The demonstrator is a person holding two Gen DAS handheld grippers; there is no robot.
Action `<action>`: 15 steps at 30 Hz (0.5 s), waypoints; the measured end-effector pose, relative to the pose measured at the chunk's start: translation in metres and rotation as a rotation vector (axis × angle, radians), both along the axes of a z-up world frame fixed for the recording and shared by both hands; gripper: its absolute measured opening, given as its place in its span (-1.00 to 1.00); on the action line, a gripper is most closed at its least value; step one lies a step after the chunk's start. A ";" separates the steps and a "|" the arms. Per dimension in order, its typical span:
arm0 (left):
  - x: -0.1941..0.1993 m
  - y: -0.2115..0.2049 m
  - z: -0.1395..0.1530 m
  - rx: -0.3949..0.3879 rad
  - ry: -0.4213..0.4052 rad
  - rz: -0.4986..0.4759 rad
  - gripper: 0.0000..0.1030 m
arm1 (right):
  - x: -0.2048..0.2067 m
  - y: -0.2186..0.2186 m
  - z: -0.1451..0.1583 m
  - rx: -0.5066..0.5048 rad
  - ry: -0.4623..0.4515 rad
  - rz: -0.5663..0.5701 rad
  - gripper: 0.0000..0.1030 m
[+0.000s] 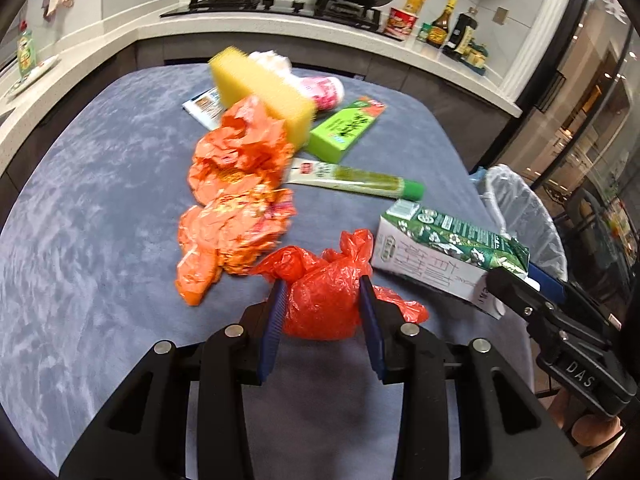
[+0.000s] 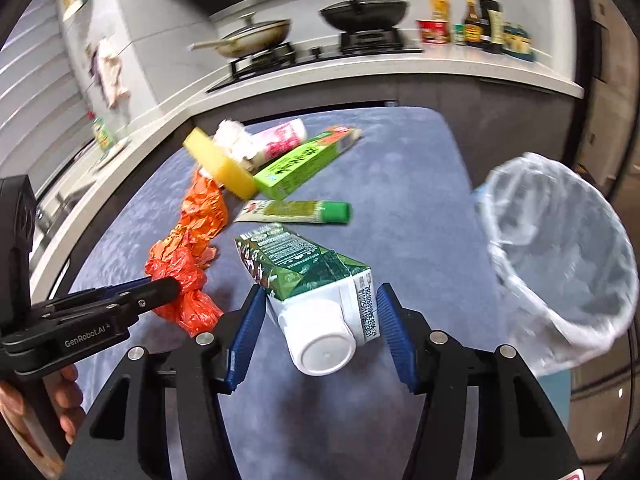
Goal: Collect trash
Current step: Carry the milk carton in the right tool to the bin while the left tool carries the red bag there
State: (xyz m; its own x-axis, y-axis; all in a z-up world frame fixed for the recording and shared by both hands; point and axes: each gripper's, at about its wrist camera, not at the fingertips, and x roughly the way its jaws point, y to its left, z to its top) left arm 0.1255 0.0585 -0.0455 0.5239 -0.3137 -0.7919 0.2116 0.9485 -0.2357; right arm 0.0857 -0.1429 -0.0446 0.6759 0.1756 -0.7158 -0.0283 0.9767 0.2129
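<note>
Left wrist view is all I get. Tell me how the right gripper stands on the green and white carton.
Observer: The right gripper straddles the carton at its spout end. The pad on the bin side shows a gap, so it is not clamped.
Operator: Give me which way the cap faces.
Observer: The white cap points back toward the right gripper's camera, between the jaws.
Operator: Now check inside the bin.
Observer: The bin beside the table is lined with a clear bag. I see no trash in the part that shows, though it is blurred.
</note>
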 end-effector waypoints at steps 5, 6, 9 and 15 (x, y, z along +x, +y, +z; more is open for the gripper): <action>-0.009 -0.014 0.012 -0.031 -0.007 -0.039 -0.33 | -0.025 -0.025 0.016 0.010 -0.020 -0.097 0.04; -0.011 -0.019 0.016 -0.031 -0.014 -0.051 -0.33 | -0.028 -0.029 0.019 0.013 -0.024 -0.110 0.03; -0.014 -0.032 0.022 -0.035 -0.026 -0.084 -0.33 | -0.039 -0.048 0.028 0.013 -0.038 -0.169 0.02; -0.011 -0.076 0.044 -0.051 -0.076 -0.175 -0.33 | -0.054 -0.089 0.042 0.019 -0.078 -0.278 -0.01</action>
